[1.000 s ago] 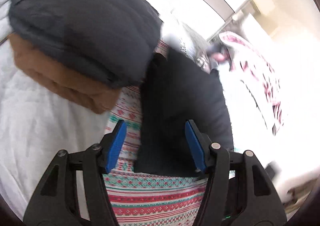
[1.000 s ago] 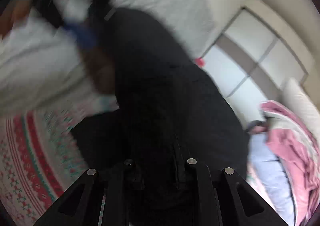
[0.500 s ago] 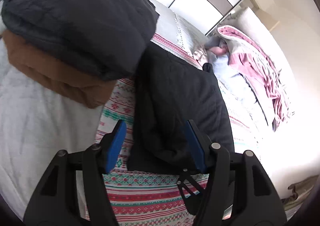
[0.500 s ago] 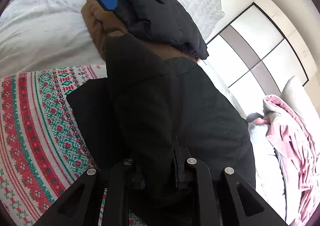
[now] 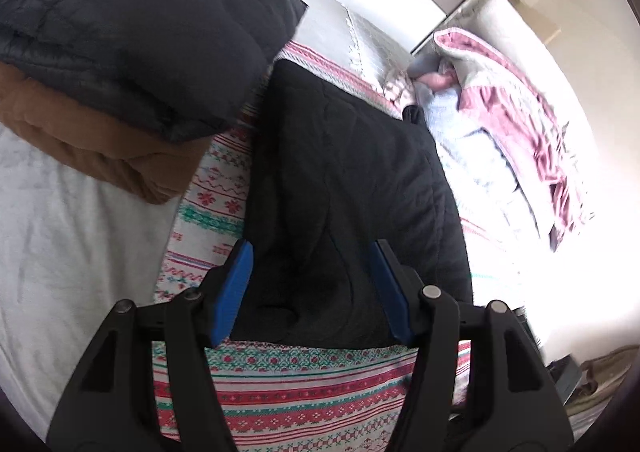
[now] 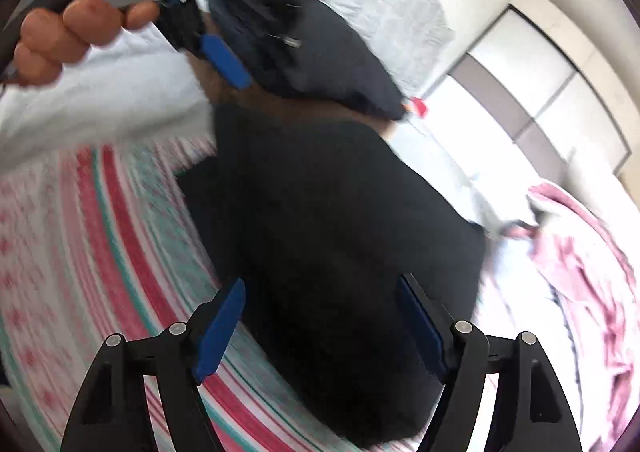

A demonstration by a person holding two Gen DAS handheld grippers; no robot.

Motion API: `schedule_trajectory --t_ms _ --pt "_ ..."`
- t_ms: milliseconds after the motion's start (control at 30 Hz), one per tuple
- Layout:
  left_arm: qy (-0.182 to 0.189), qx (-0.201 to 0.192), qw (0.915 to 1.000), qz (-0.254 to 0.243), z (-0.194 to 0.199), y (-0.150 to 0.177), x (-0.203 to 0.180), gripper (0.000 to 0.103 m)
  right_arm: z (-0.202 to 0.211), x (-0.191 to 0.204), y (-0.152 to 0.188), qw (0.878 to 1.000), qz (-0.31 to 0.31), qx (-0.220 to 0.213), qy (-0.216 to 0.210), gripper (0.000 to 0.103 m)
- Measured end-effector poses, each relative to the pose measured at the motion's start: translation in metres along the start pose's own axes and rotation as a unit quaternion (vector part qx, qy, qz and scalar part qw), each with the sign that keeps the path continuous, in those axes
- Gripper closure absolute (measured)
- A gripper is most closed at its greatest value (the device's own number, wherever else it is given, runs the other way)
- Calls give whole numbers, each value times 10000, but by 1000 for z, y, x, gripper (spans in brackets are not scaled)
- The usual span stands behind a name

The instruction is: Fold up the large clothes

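Note:
A black quilted garment (image 5: 344,179) lies folded on a red, green and white patterned blanket (image 5: 304,392). My left gripper (image 5: 312,272) hovers open over the garment's near edge, its blue pads apart and gripping nothing. In the right wrist view the same black garment (image 6: 340,219) spreads out below my right gripper (image 6: 320,312). Its jaws are opening, the pads stand clear of the cloth and hold nothing. A hand (image 6: 68,27) carries the left gripper at the upper left of that view, and one of its blue pads (image 6: 224,59) shows.
A folded dark grey jacket (image 5: 136,19) rests on a folded brown garment (image 5: 92,139) at the upper left, on a white bedsheet (image 5: 60,252). A pink and white blanket (image 5: 516,111) is bunched at the right. Wardrobe doors (image 6: 532,83) stand beyond the bed.
The right gripper was shut on the black garment and has let it go, its jaws now wide. The garment lies flat on the blanket. The left gripper has drifted slightly over it.

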State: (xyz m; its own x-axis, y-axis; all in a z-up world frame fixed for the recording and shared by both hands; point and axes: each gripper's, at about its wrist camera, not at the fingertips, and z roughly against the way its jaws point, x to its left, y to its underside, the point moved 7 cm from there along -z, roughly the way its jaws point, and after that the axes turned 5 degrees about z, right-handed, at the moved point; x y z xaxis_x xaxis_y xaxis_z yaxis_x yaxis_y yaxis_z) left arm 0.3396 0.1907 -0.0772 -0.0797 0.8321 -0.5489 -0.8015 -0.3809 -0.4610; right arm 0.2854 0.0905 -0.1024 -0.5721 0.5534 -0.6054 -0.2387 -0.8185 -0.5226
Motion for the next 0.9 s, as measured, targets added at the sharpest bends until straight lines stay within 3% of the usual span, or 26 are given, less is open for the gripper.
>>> schedule_trajectory --t_ms 67,167,233,267,300,367,467,600,767,833,900 --pt "-171 51 9998 -121 -11 4 -7 41 -7 -11 26 9994 10 245 228 24" --pt "-349 67 9988 -324 -25 8 -17 41 -14 -17 53 9983 2 218 534 26" --pt "-675 132 9965 -466 -37 12 -16 41 -17 -10 60 9948 407 168 914 43" --pt "-870 188 9948 -494 -42 14 -14 49 -20 -5 65 9872 863 280 1316 65" --pt "-1064 293 9929 -435 -51 17 -7 55 -23 -2 69 9803 1199 367 1527 71" --pt "-888 443 9951 -36 -59 22 5 55 -26 5 82 9750 1589 492 1472 74" --pt "-698 471 9964 78 -60 24 8 54 -32 15 102 9629 2139 595 1530 74" --pt "-998 361 9938 -326 -62 30 6 54 -32 9 100 9705 1929 594 1316 74" --pt "-926 400 9945 -268 -61 35 12 54 -26 11 103 9672 2069 475 1397 67" --pt "-864 422 9951 -219 -60 36 15 53 -17 6 104 9769 1811 428 1046 58" --pt "-816 437 9956 -169 -58 37 18 53 1 -13 100 9960 733 501 90 50"
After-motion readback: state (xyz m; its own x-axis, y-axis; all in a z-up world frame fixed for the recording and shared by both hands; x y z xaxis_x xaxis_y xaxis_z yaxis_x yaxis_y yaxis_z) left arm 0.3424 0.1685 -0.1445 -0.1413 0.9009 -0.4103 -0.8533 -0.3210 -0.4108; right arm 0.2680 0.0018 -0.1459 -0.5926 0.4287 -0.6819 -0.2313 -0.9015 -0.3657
